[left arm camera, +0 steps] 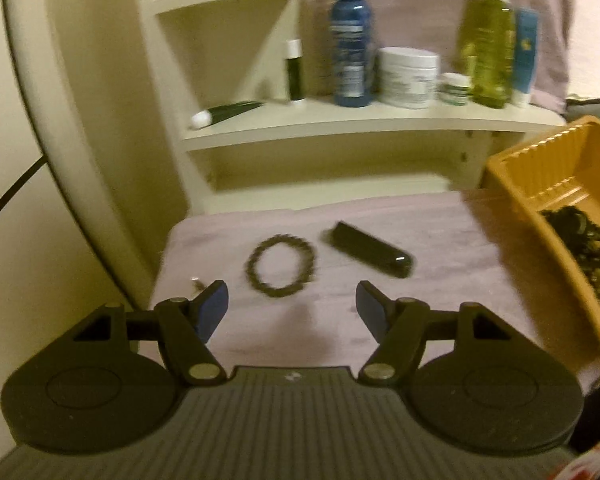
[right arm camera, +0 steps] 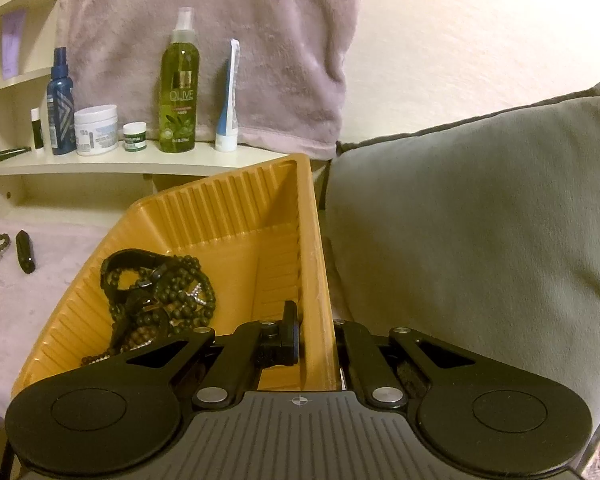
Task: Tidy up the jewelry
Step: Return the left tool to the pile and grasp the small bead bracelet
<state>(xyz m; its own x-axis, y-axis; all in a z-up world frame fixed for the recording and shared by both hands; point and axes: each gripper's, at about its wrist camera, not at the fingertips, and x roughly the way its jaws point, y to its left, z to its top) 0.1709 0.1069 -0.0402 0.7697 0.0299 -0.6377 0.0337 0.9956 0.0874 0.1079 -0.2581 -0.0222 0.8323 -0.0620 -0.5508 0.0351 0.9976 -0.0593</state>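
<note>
Nearest in the left wrist view, the left gripper hangs with its jaws spread wide and nothing between them, above a pale pink plush cloth that covers the surface. Just beyond its fingertips lies a round bracelet of dark beads, flat on the cloth, and just to the right of that a short glossy black bar-shaped case lies at a slant; the two are close but apart. In the right wrist view, the right gripper has its jaws clamped on the right-hand wall of an orange ribbed plastic tray, one finger inside the wall and one outside. A tangle of dark bead necklaces and black bands sits in the tray's left half. A grey cushion lies just beside the tray on the right. Farther back, a cream shelf carries a green olive spray bottle, a blue bottle and a white jar.
</note>
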